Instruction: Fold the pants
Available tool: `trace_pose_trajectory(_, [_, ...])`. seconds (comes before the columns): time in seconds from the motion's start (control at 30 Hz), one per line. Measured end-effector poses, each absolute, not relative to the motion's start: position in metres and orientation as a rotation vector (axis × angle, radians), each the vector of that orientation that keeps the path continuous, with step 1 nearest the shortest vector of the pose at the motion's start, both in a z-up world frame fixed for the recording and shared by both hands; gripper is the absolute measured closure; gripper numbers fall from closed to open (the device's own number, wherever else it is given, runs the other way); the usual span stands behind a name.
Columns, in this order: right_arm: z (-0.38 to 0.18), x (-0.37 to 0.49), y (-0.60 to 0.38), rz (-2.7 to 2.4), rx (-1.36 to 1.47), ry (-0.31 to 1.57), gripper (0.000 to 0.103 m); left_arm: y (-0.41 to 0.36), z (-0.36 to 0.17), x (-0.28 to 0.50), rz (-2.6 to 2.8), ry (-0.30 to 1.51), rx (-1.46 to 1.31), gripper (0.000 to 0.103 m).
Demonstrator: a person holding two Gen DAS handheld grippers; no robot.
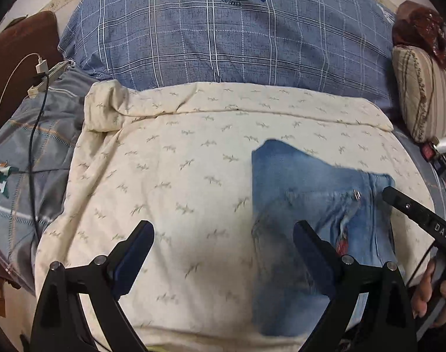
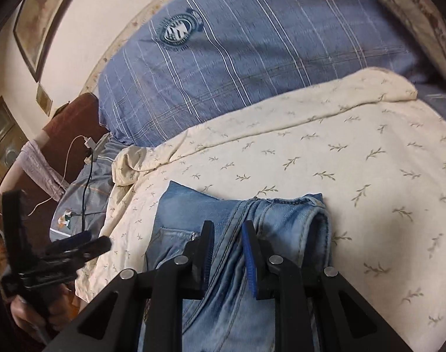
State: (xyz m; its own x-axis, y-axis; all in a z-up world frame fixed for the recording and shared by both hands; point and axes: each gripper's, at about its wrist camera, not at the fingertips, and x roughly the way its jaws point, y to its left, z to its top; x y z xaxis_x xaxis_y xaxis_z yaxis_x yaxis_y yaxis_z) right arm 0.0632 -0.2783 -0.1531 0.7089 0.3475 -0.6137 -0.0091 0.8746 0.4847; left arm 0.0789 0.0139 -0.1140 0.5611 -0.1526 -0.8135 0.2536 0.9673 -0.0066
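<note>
- Black fingers with blue pads of the right gripper (image 2: 227, 252) fill the bottom of the right wrist view; the gap between them is narrow, and a thick seam of the jeans (image 2: 237, 234) runs up through this gap. I cannot tell if the pads really pinch the denim or only stand around it.
- From the left wrist view, the left gripper (image 1: 223, 252) stands wide apart and holds nothing. Its right finger is over the left edge of the jeans (image 1: 311, 205); its left finger is over the bare cream blanket (image 1: 164, 161).
- These jeans lie already as a compact folded bundle on the cream blanket, on the near part of the bed, with the waistband and a metal button on top. The big blue checked pillow (image 1: 223, 38) is well behind them.
- My judgement: the folding is late, probably at the last fold or at the smoothing of the bundle.
- Next move, I think, calls for a sure hold on the seam layer with the right tool, while the left comes lower to the left edge, so the layers are not pulled apart.
</note>
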Motion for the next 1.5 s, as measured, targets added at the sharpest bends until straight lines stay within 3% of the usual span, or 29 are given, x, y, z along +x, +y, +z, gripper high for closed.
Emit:
trace_pose_trajectory(1.03, [-0.198,0.056,-0.262,0.222,0.449,0.960,0.076,0.000,-0.199,0.077,-0.311,1.122,0.133,0.005])
trace_pose_trajectory(1.27, [-0.191,0.051,-0.265,0.239,0.438,0.954,0.077,-0.004,-0.176,0.069,-0.252,1.069,0.173,0.006])
trace_pose_trajectory(1.5, [-0.167,0.030,-0.289,0.233,0.465,0.819,0.074,0.000,-0.129,0.067,-0.247,0.970,0.111,0.006])
